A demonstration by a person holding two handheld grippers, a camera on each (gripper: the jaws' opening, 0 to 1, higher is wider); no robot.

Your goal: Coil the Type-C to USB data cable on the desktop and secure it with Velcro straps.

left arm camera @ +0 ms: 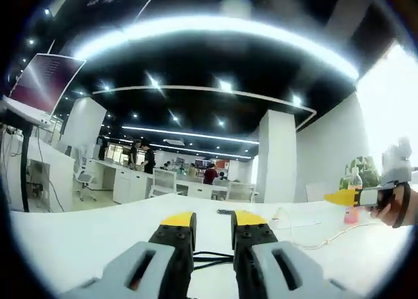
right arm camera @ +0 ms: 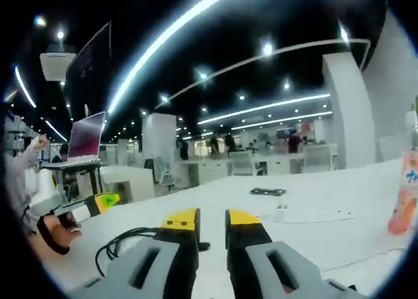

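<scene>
The black data cable (right arm camera: 124,240) lies in loose loops on the white desktop (right arm camera: 215,194), just left of my right gripper (right arm camera: 212,219). That gripper hovers over the desk, open by a narrow gap, holding nothing. In the left gripper view a stretch of the black cable (left arm camera: 210,256) shows on the desk through the gap of my left gripper (left arm camera: 212,220), which is open and empty above it. The left gripper (right arm camera: 98,203) also appears at the left of the right gripper view. The right gripper (left arm camera: 356,196), held in a hand (left arm camera: 392,211), enters the left gripper view from the right.
A white cable (left arm camera: 326,237) trails over the desk's right part. A small black item (right arm camera: 268,192) and a white adapter (right arm camera: 281,214) lie further back. A pink bottle (right arm camera: 405,194) stands at the right. A laptop on a stand (right arm camera: 85,139) is at the left.
</scene>
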